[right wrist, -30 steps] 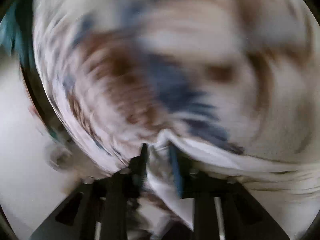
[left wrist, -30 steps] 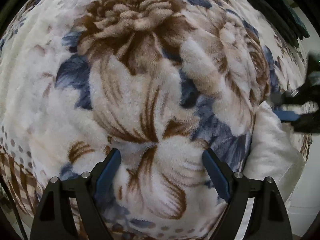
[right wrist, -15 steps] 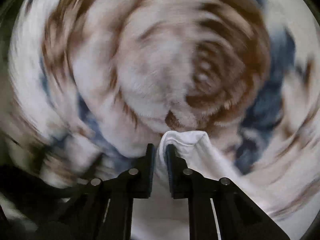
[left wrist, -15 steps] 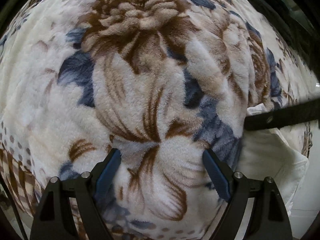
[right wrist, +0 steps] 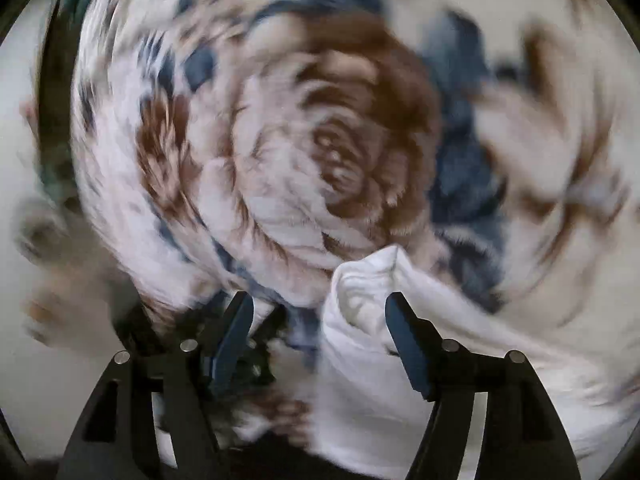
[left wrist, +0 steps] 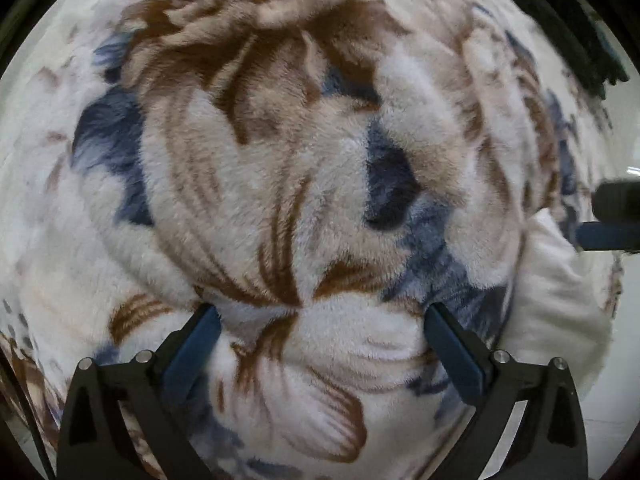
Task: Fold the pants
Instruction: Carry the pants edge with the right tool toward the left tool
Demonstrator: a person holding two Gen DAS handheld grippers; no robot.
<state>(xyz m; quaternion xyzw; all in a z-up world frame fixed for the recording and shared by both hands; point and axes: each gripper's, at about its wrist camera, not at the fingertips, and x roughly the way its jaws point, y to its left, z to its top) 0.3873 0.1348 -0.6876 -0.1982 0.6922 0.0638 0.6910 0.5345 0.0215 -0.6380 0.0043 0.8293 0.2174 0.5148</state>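
Observation:
White pants (right wrist: 368, 292) lie bunched on a floral fleece blanket (left wrist: 280, 160). In the right wrist view a raised fold of them stands between my right gripper's (right wrist: 319, 300) fingers, close to the right one. Those jaws are opening and the pads no longer press the cloth. This view is blurred by motion. In the left wrist view the pants (left wrist: 552, 312) show as a white heap at the right edge, with the right gripper's fingers (left wrist: 612, 236) just beyond. My left gripper (left wrist: 322, 312) points down, jaws opening wide, fingertips sunk into the blanket's pile, away from the pants.
The blanket covers nearly all of both views. Dark teal cloth (left wrist: 568, 28) lies along its far right edge. Pale floor (left wrist: 612, 412) shows past the blanket's edge at the lower right.
The right gripper was pinched on a fold of the white pants and has now spread its jaws off it. The left jaws have widened and sit lower in the blanket.

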